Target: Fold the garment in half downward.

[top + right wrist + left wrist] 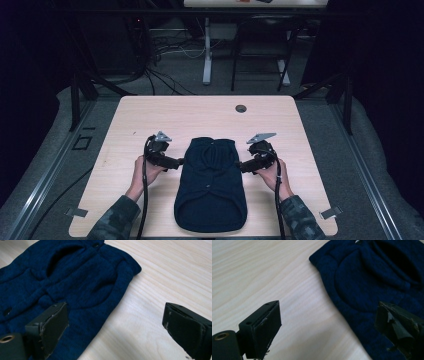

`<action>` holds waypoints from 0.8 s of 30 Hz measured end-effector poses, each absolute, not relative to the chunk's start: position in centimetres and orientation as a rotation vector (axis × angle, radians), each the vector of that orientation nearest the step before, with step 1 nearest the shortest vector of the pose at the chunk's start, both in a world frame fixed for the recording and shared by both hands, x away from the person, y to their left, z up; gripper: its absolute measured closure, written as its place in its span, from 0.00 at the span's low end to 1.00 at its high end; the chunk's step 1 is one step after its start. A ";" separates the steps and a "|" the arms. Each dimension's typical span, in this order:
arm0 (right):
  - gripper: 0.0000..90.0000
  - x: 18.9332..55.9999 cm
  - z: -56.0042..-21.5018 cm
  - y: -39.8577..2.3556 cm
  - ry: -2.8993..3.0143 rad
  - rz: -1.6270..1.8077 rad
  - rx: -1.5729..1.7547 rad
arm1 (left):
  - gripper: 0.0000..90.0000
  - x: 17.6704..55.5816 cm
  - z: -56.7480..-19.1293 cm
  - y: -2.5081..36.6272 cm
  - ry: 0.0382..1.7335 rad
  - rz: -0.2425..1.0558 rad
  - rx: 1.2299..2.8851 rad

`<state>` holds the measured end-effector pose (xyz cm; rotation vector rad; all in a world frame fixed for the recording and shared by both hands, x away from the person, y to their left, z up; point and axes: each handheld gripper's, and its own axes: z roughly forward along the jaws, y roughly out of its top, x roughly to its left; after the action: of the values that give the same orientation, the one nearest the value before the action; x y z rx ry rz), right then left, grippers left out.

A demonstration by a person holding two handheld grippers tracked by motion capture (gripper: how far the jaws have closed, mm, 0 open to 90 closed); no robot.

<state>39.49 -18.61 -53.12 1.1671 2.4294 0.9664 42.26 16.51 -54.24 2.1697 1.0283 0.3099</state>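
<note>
A dark navy knitted garment [211, 185] lies flat in the middle of the light wooden table [150, 115], its narrower end pointing away from me. My left gripper [181, 161] sits at the garment's left edge, held by a hand, and is open. In the left gripper view the garment [372, 277] lies under the right jaw while the left jaw is over bare wood; the left gripper [328, 322] holds nothing. My right gripper [239, 165] is at the garment's right edge, open. In the right gripper view the garment [62, 277] passes under the left jaw of the right gripper [115, 322].
A round cable hole [241, 108] is in the table near its far edge. Metal clips [76, 212] sit at the front corners. Beyond the table stand desk legs [207, 50], a dark chair frame [260, 50] and loose cables on the floor.
</note>
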 end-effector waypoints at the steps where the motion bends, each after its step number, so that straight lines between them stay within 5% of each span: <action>1: 0.07 39.7 -53.1 -18.4 2.428 0.968 1.168 | 0.07 42.6 -54.2 16.3 1.032 0.310 2.163; 21: 0.16 45.2 -53.6 -15.4 2.434 0.931 1.186 | 0.06 47.5 -55.1 12.6 1.072 0.209 2.150; 24: 0.30 46.1 -53.8 -15.1 2.436 0.922 1.203 | 0.09 48.1 -55.3 12.3 1.102 0.207 2.158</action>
<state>46.06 -15.12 -53.82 1.2030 2.4361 0.9216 48.15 12.26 -55.35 2.1581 1.1022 0.2066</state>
